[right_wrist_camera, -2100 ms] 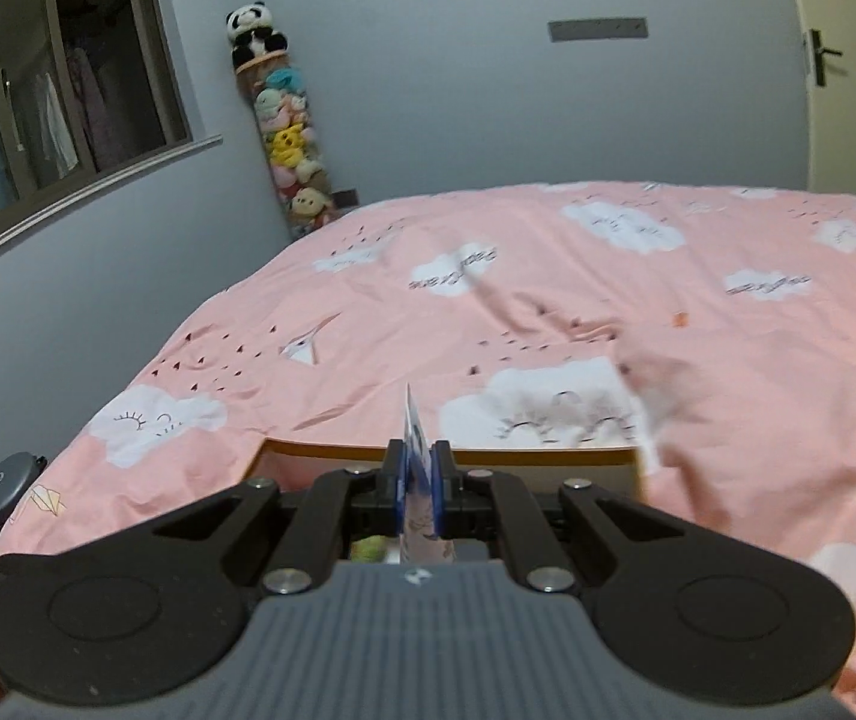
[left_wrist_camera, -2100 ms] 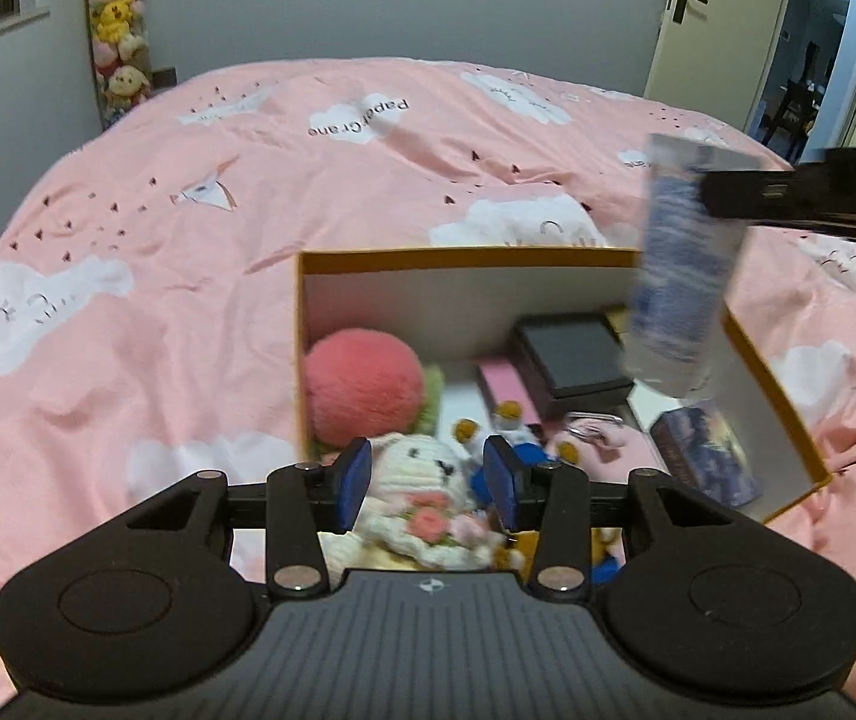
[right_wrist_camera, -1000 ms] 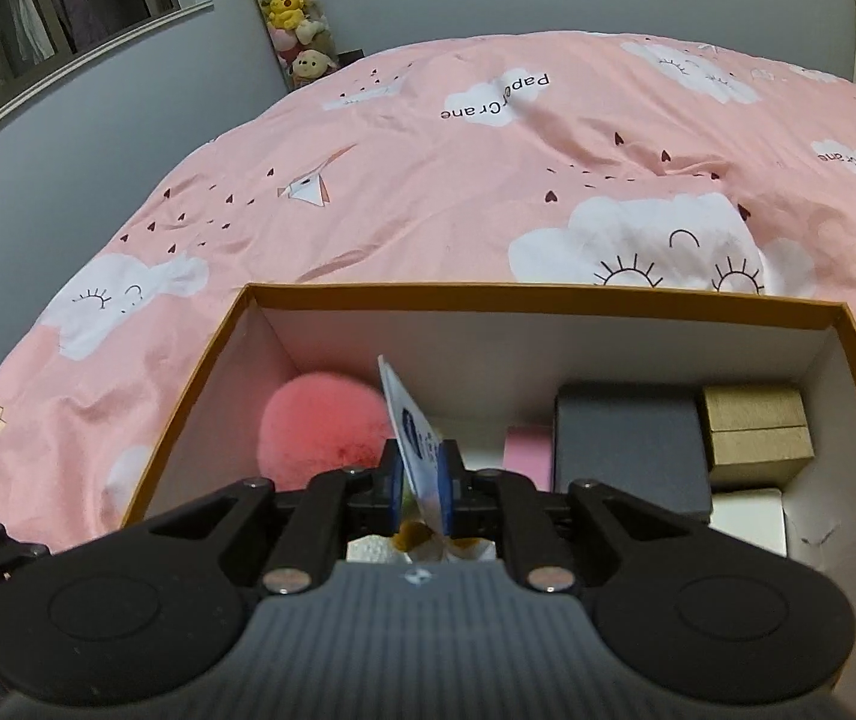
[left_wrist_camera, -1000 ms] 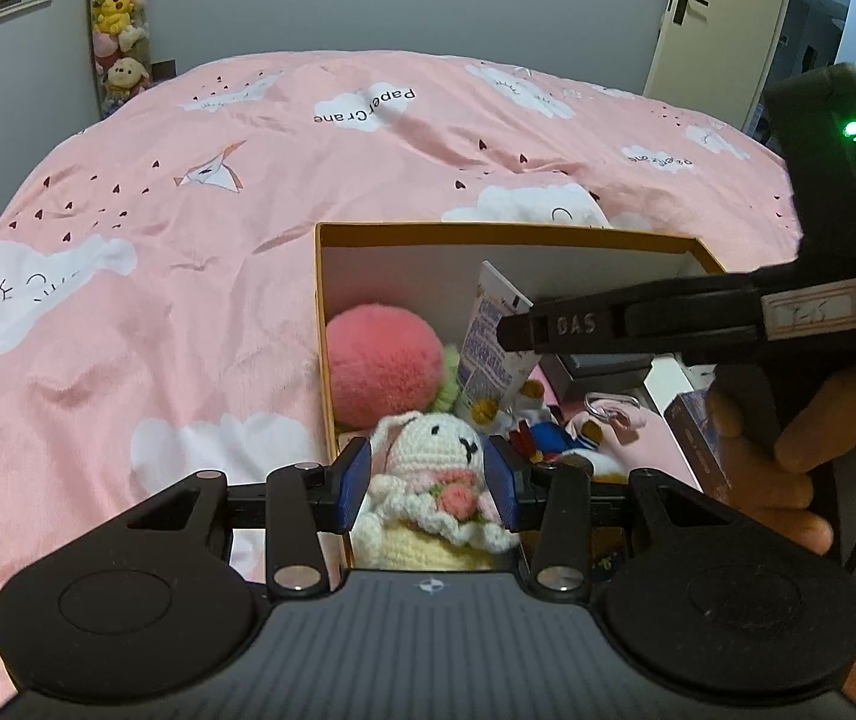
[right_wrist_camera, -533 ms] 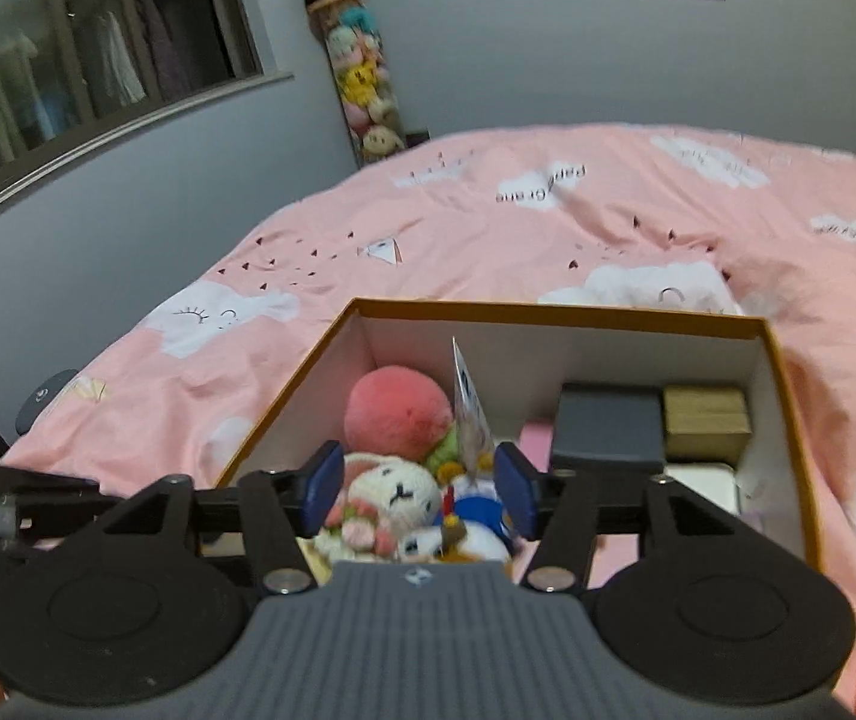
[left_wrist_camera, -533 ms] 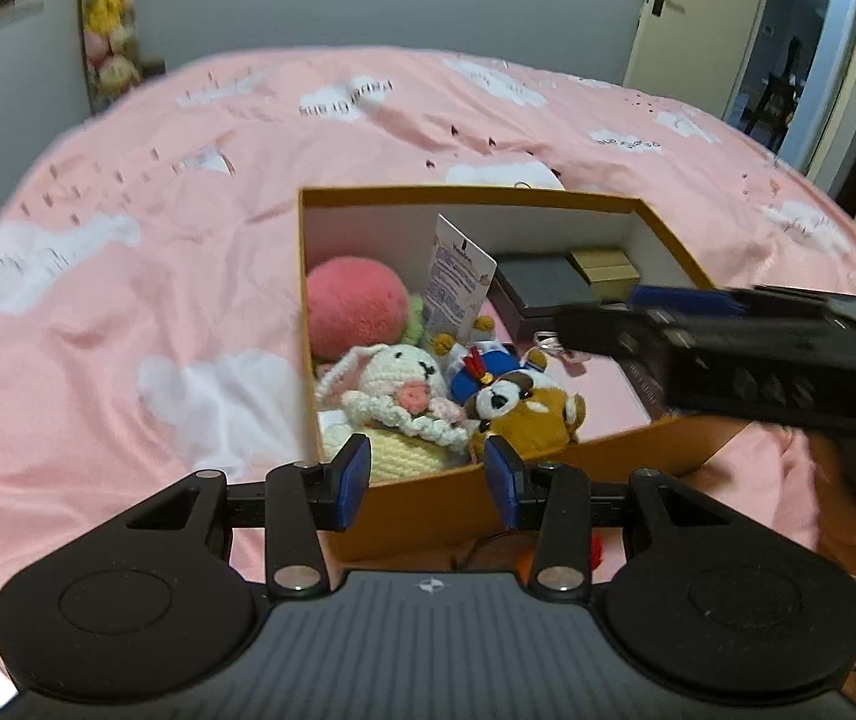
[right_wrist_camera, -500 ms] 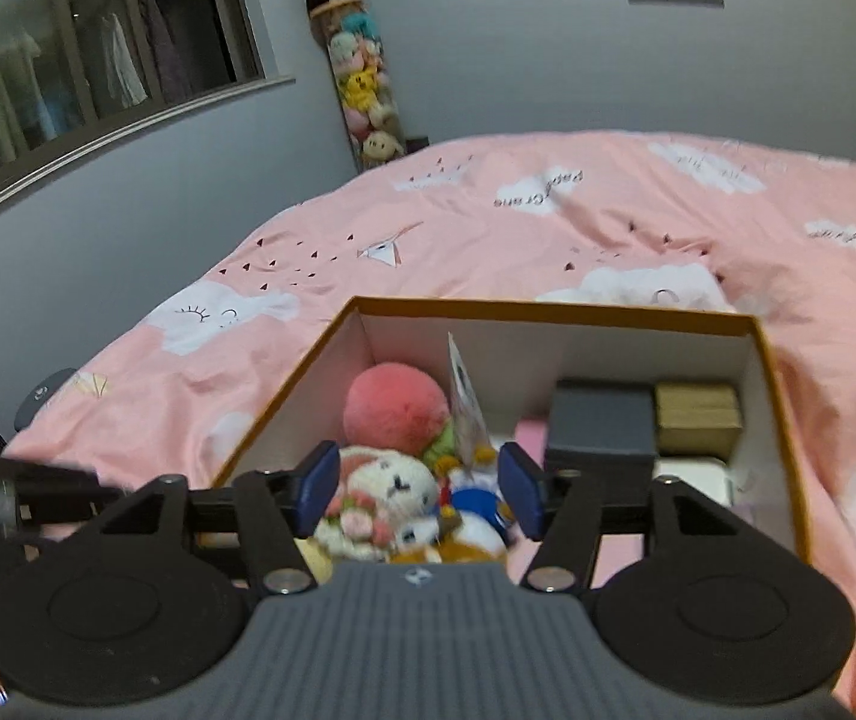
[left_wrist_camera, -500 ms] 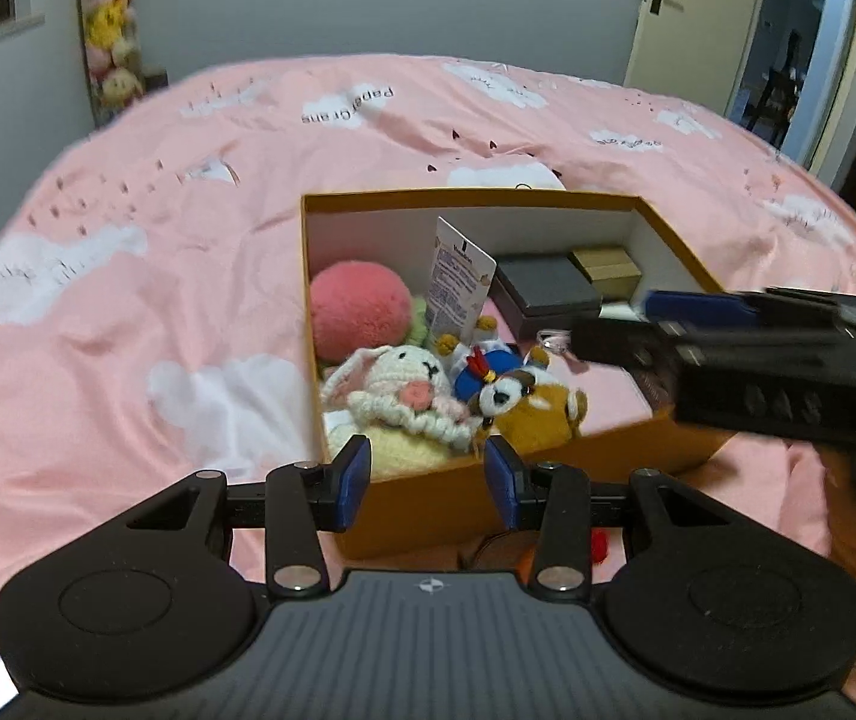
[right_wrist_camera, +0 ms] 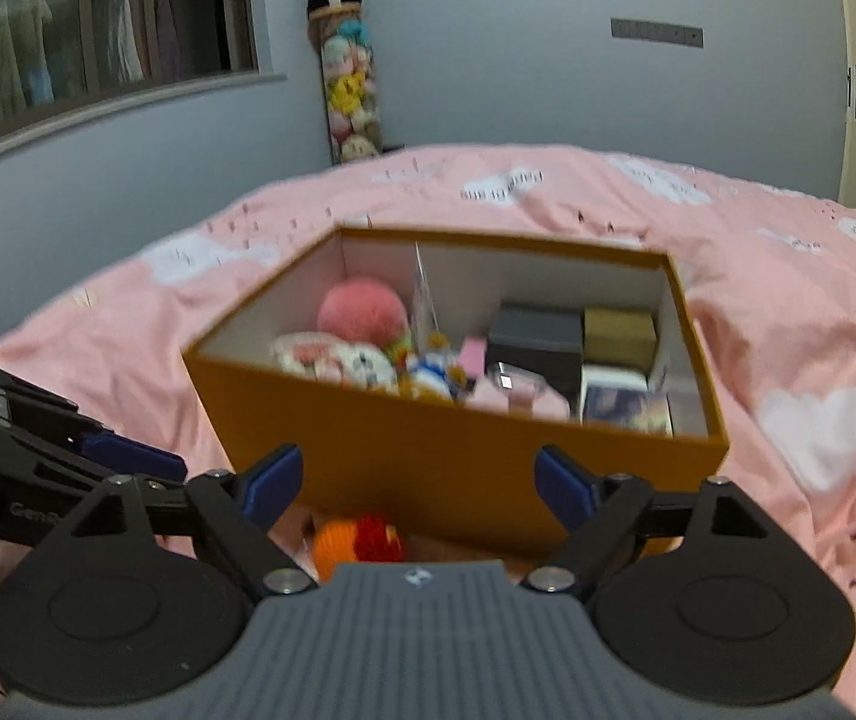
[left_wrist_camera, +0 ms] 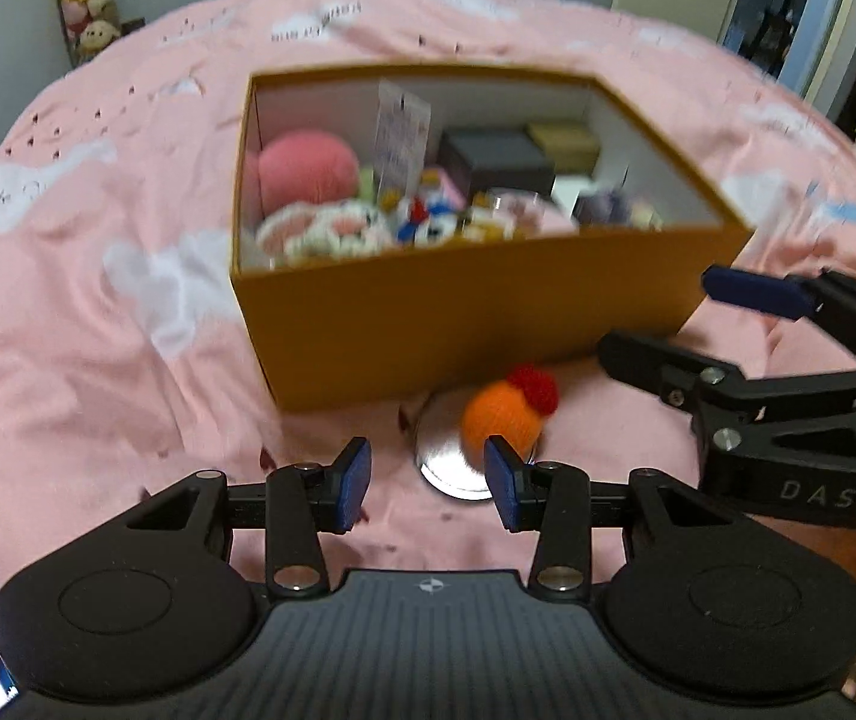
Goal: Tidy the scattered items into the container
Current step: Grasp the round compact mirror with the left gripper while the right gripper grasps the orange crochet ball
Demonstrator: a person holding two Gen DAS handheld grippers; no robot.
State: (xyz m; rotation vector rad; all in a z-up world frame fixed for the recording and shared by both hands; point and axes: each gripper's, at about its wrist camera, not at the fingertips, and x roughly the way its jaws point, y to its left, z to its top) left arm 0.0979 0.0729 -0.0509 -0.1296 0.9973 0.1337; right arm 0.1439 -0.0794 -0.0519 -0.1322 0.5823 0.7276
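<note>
While the orange box (left_wrist_camera: 476, 324) is seen on the pink bedspread (left_wrist_camera: 68, 324) from the left wrist, the left gripper (left_wrist_camera: 426, 483) is held part open and empty over a round metal tin (left_wrist_camera: 449, 468) and an orange woolly ball (left_wrist_camera: 503, 417) just before the box. From the right wrist, the right gripper (right_wrist_camera: 419, 483) is seen with nothing between its jaws, which have just been opening wide.

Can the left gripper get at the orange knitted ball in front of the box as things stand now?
Probably yes. The left gripper is open and empty, and the orange knitted ball lies uncovered on the bedspread just ahead of it, outside the box. Nothing stands between them.
</note>
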